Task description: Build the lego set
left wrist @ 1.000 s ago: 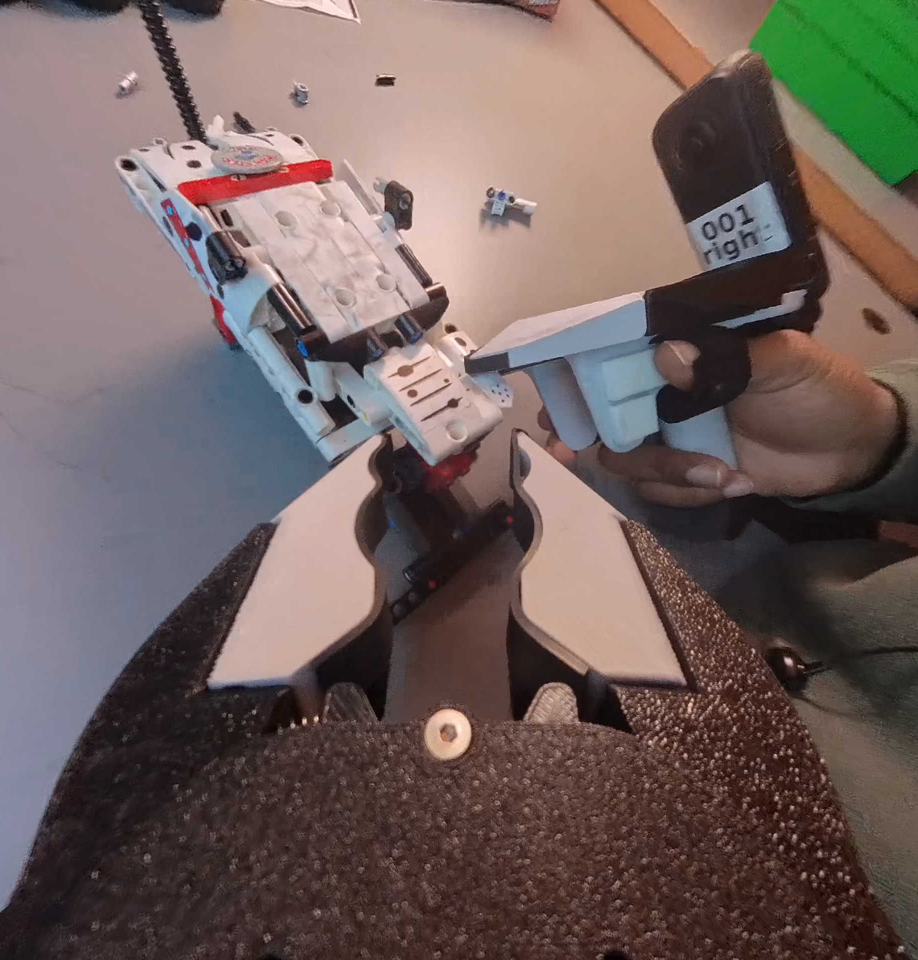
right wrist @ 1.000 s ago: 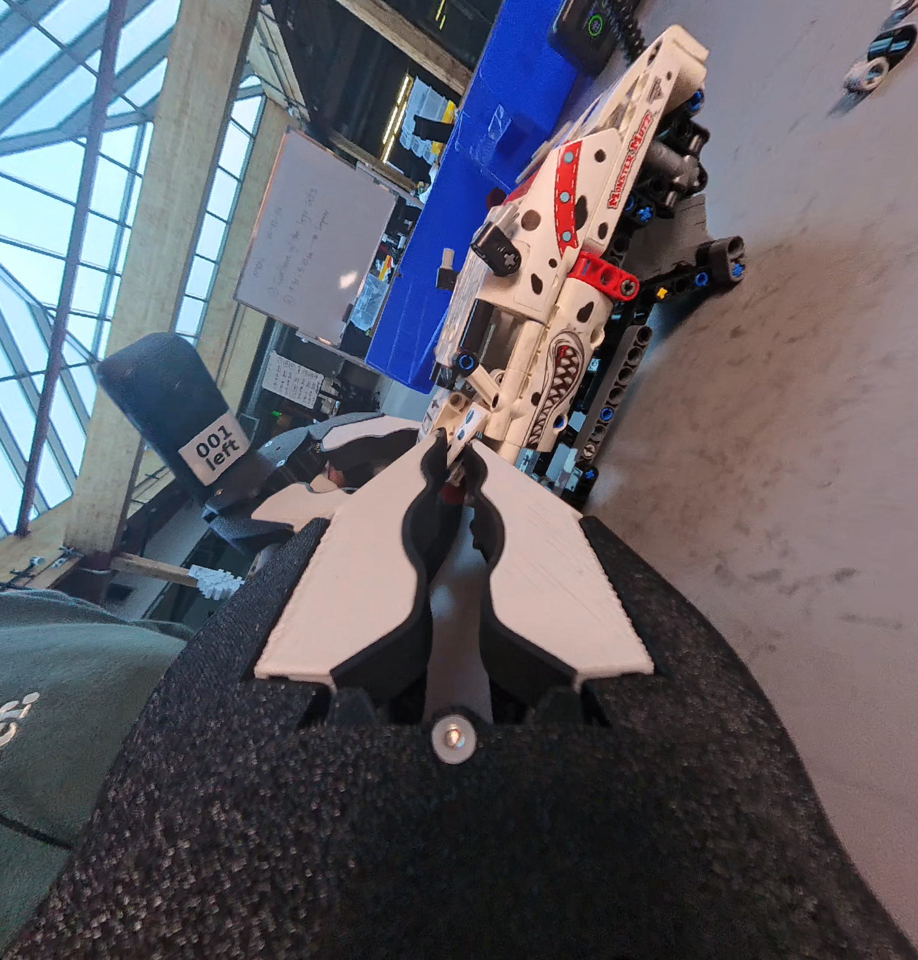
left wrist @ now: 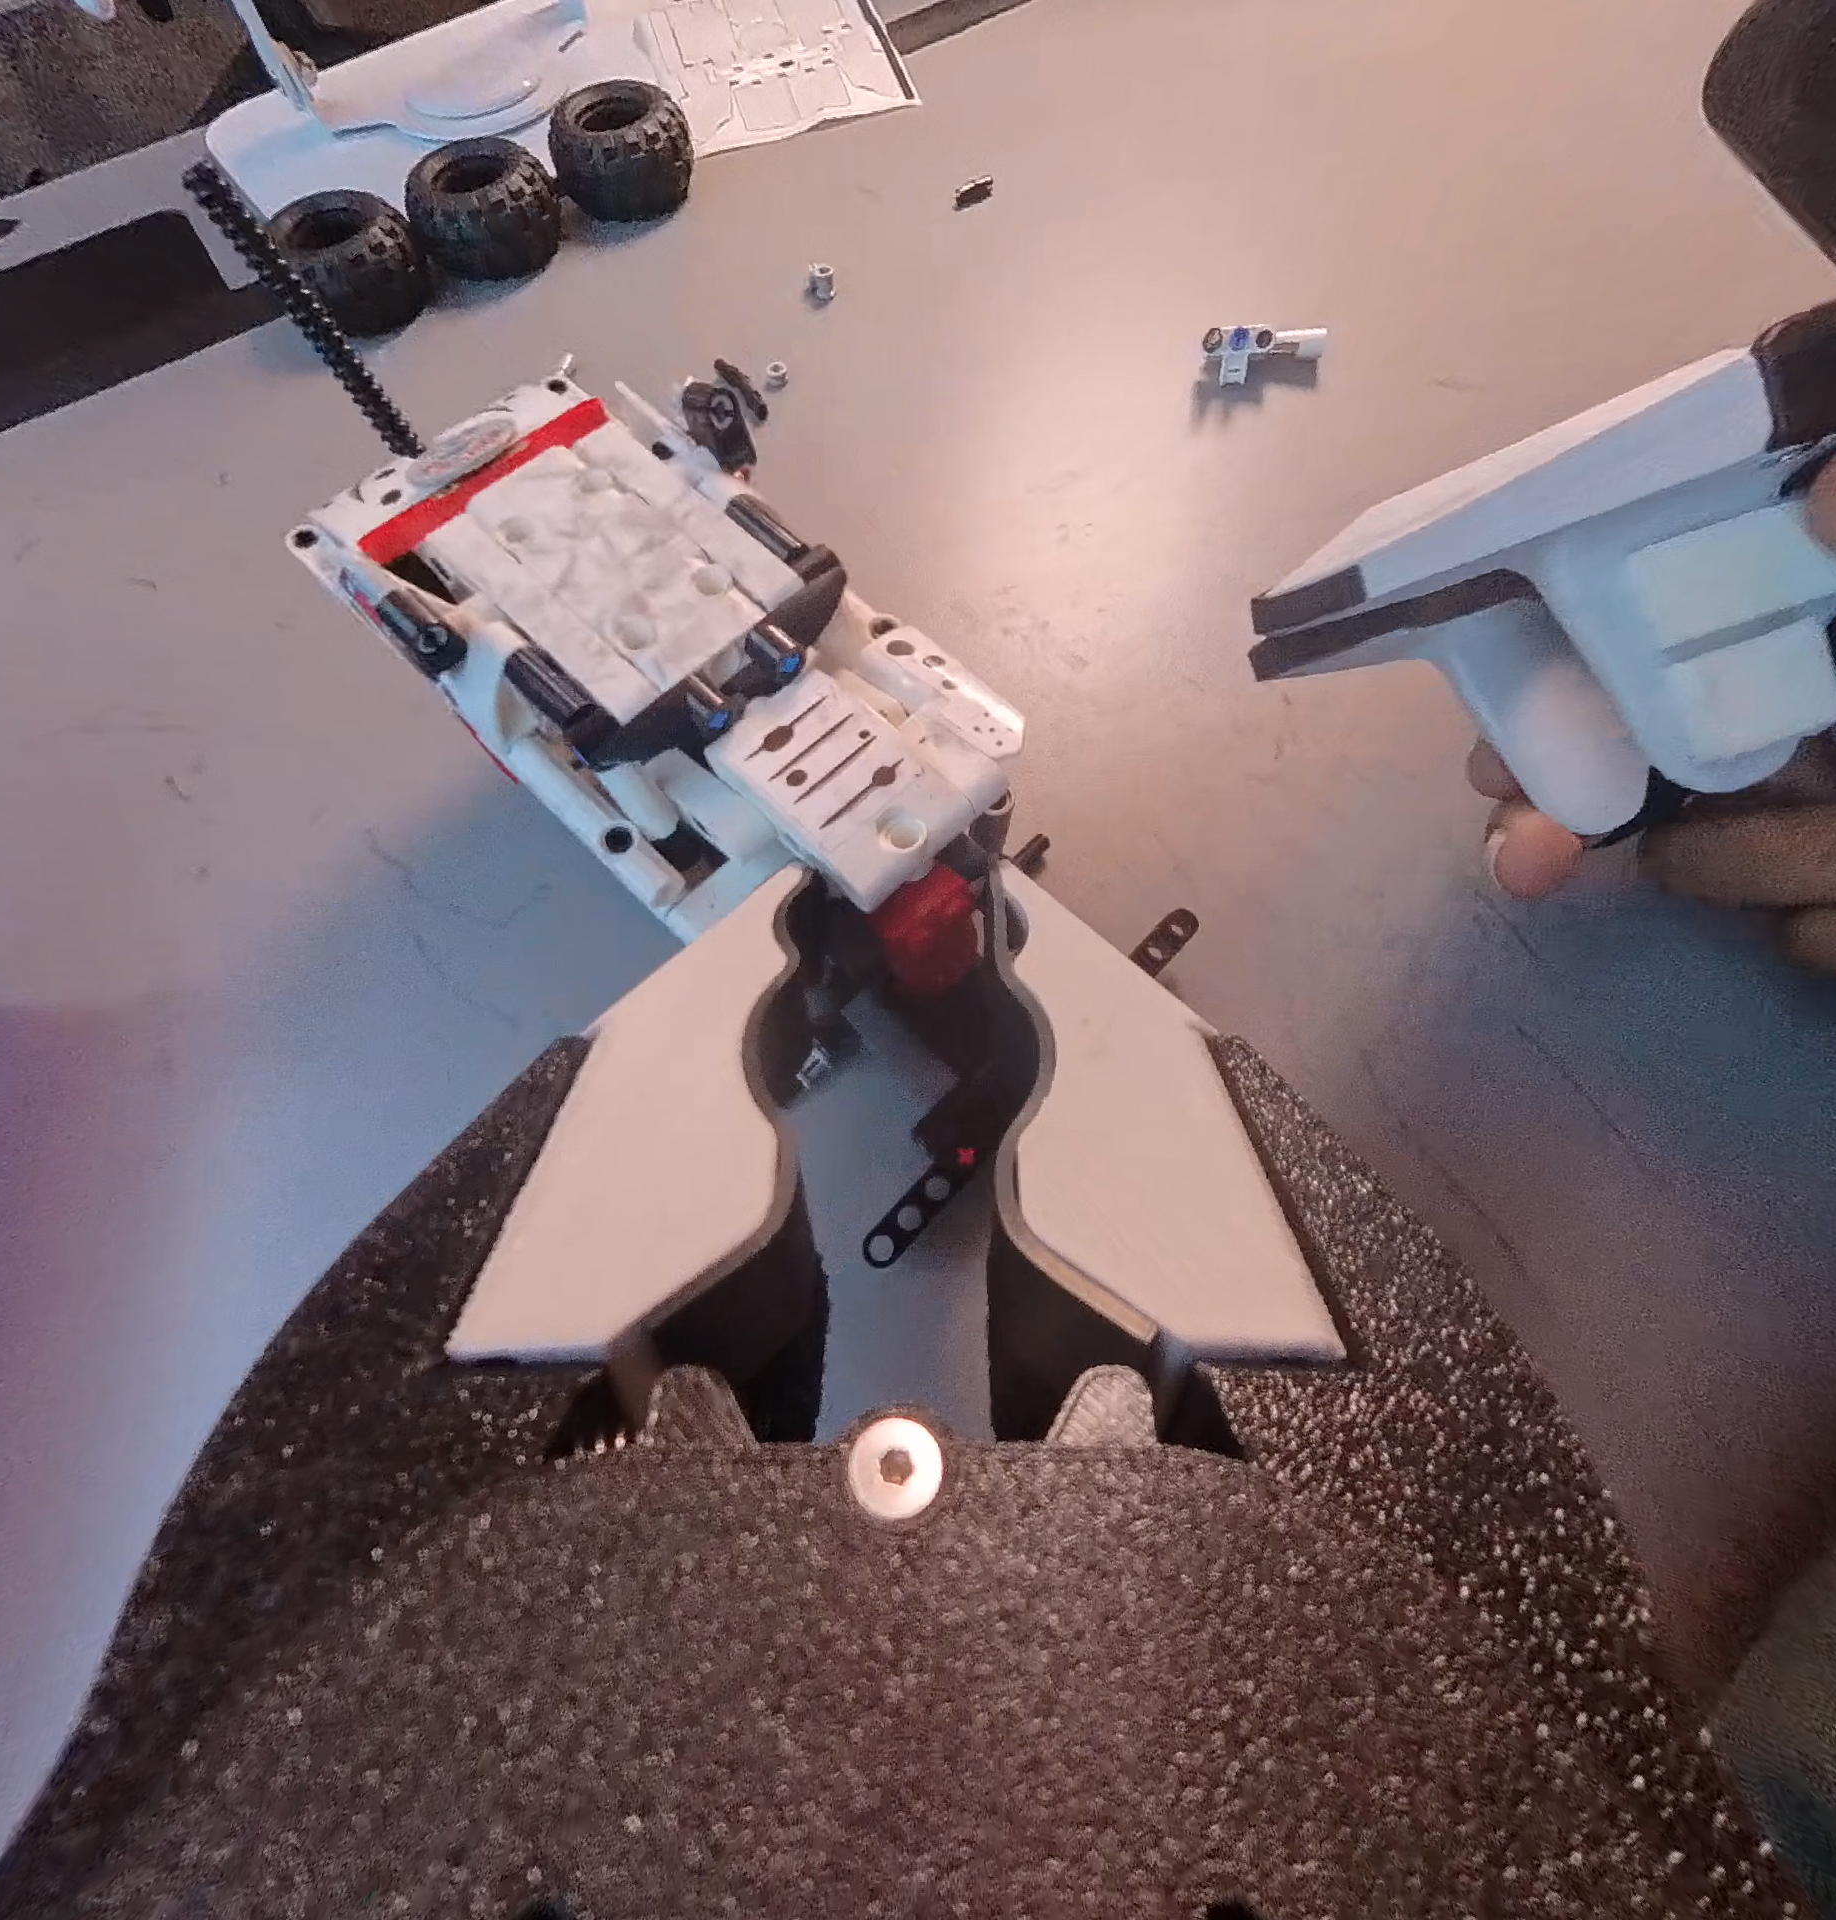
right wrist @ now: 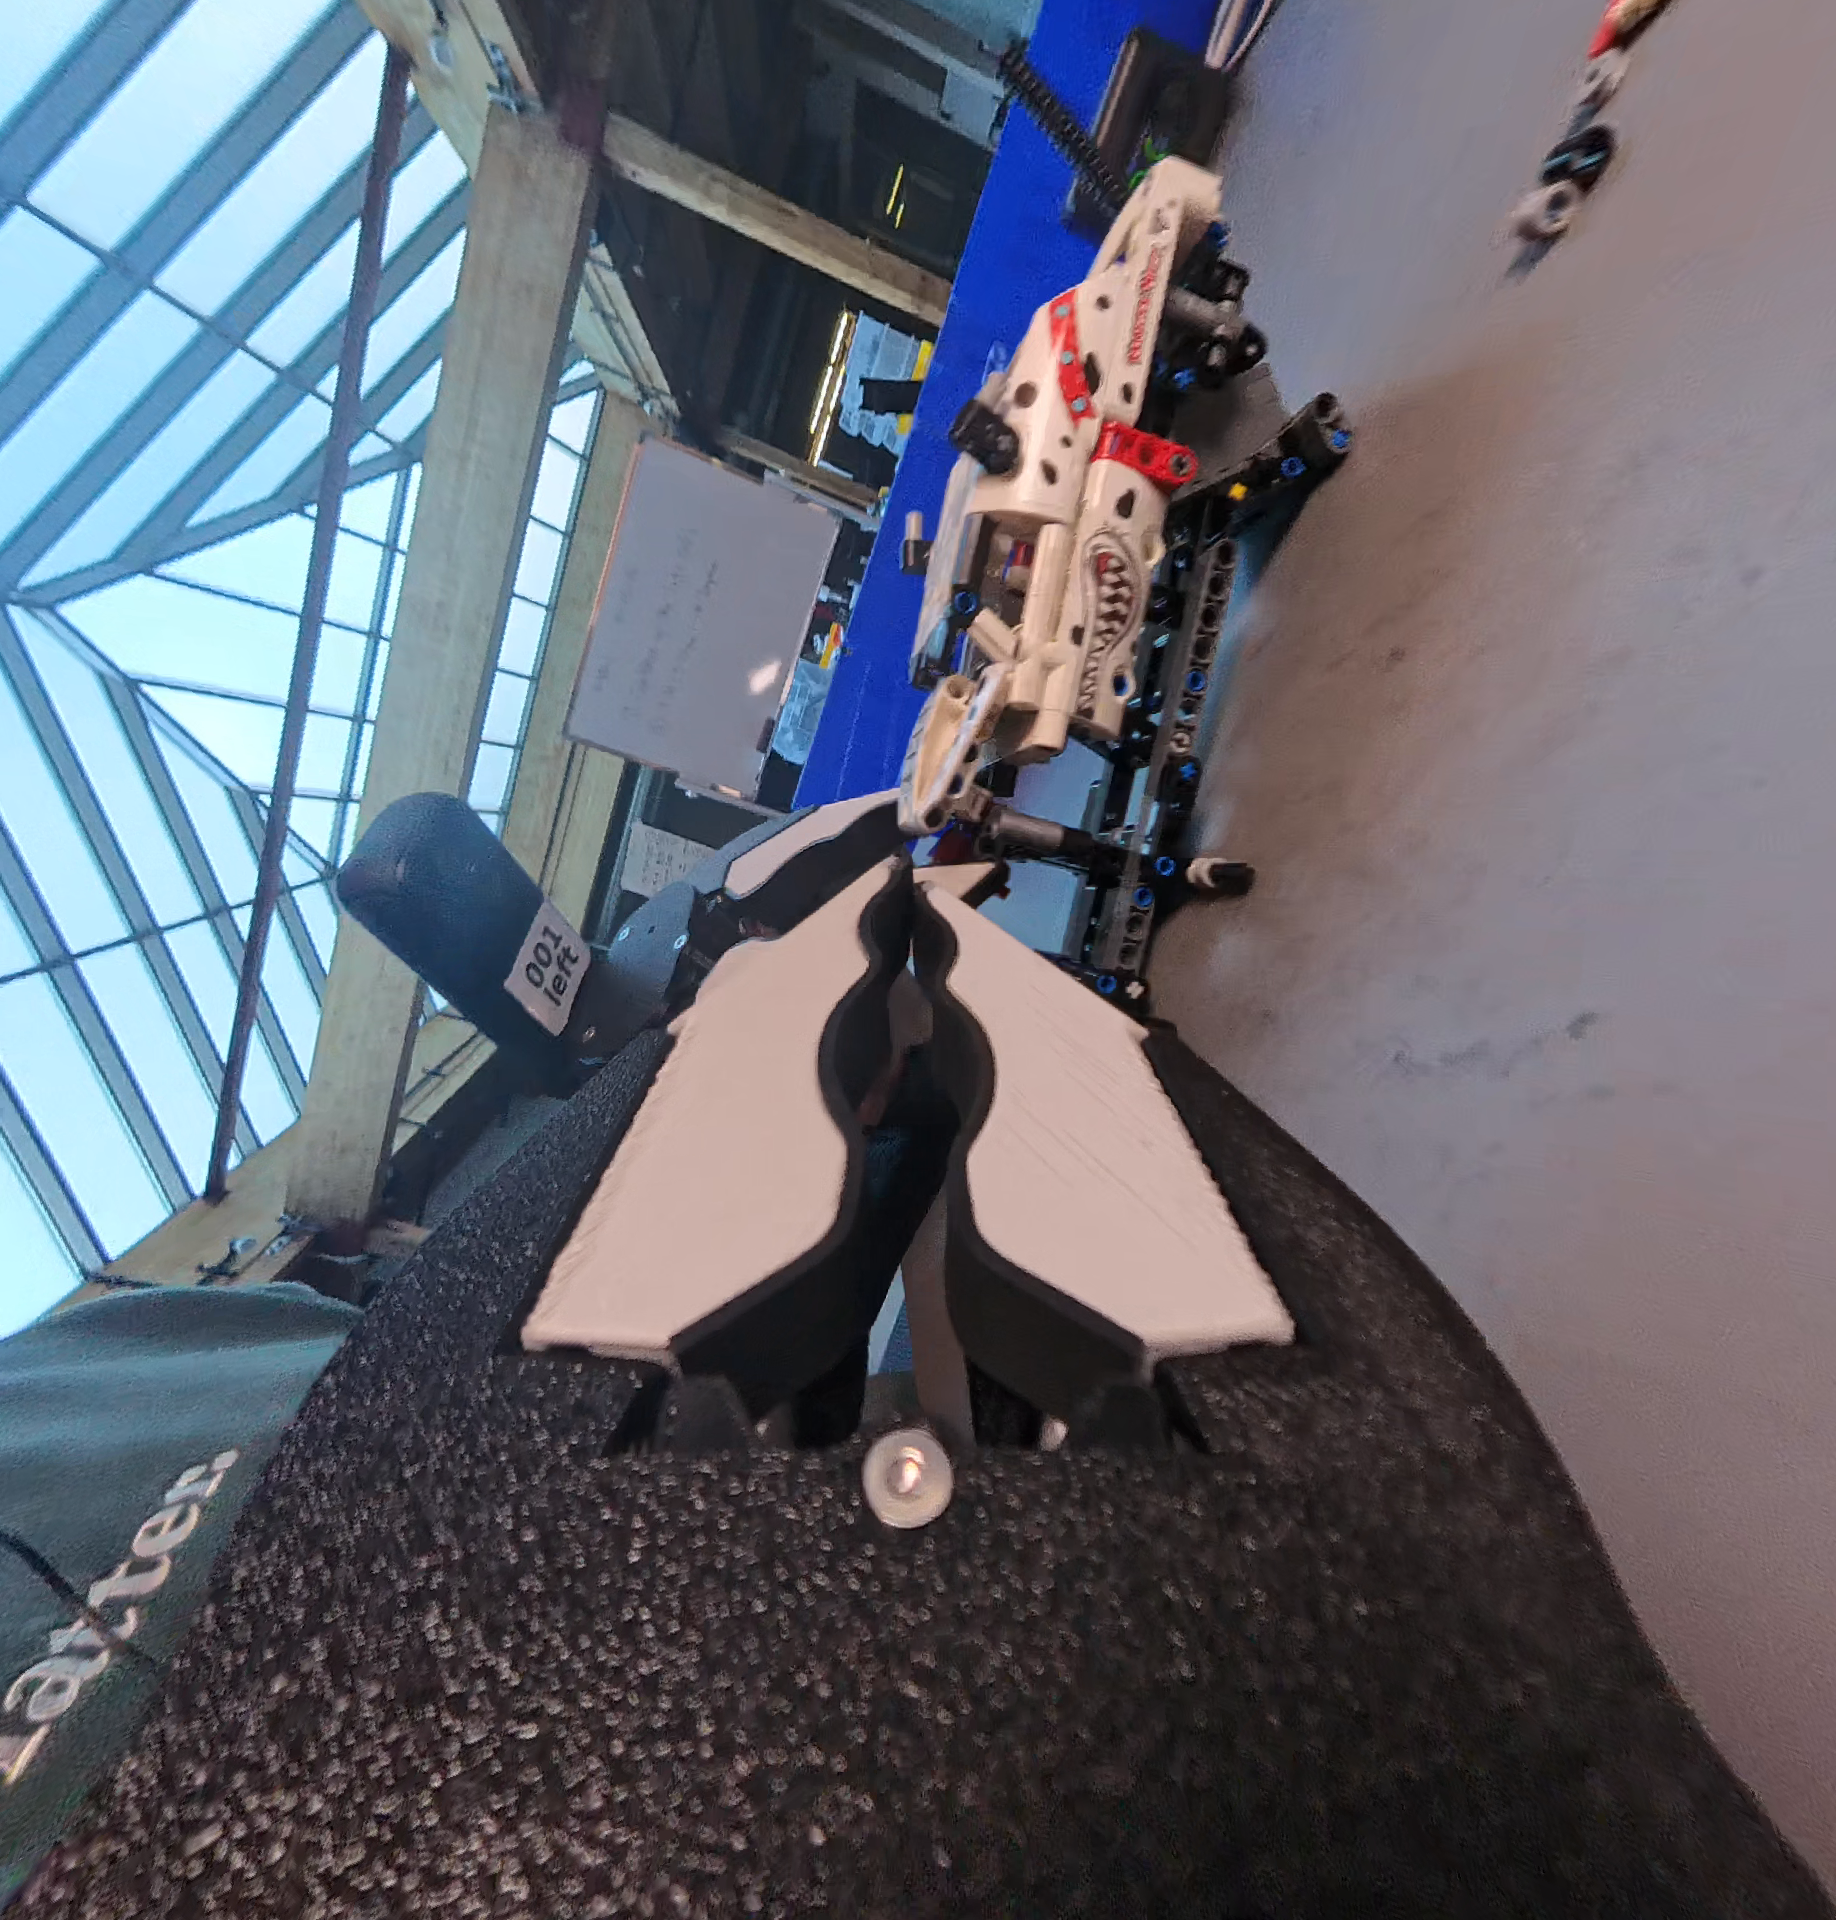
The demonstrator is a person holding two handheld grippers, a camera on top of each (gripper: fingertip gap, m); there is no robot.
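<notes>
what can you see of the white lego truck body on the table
The lego truck body is a part-built vehicle without wheels, made of glossy white plastic panels with dark spots, red trim and black beams with blue pins. It rests on the grey table, lying diagonally. The left gripper closes around its near red end. A toothed mouth decal shows on its side.

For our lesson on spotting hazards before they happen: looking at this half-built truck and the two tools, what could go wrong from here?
1. The left tool grips only the red front end of the truck model; twisting there might pop pieces off.
2. The black beam hanging loose under the nose may snag on the table.
3. The small white connector and the grey bush lie loose; a sweep of the shut right tool could scatter them.
</notes>
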